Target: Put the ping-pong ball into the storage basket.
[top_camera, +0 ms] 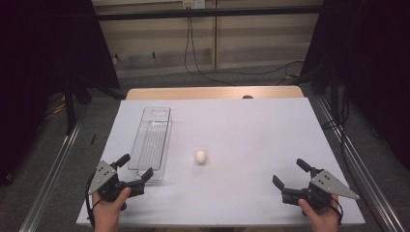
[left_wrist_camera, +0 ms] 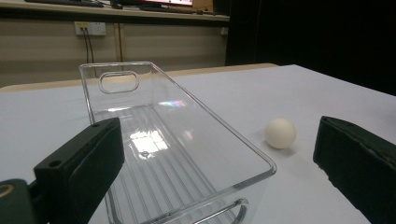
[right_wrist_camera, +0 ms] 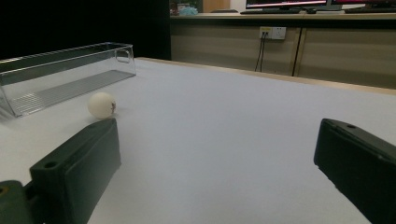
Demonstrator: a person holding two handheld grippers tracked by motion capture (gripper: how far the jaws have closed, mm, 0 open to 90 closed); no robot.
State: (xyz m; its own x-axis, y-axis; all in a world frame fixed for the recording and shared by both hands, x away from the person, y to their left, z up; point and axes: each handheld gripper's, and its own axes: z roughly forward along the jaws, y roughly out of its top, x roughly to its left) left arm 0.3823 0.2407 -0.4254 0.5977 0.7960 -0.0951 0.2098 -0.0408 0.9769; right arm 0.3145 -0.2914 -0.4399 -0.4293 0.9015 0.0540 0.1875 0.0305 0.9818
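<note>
Sitting alone: a white ball (top_camera: 201, 156) rests on the pale table (top_camera: 251, 130), near the middle, untouched.
Hard to read: a small dark mark on the ball in the right gripper view is too blurred to make out.
Cut off: the clear bin (top_camera: 153, 142) has its near end cropped in the left gripper view.
Nearby: the bin lies lengthwise just left of the ball, apart from it.
Left gripper (top_camera: 136, 166): jaws spread wide, holding nothing, tips at the bin's near end.
Right gripper (top_camera: 290, 173): jaws spread wide, empty, well apart from the ball.
</note>
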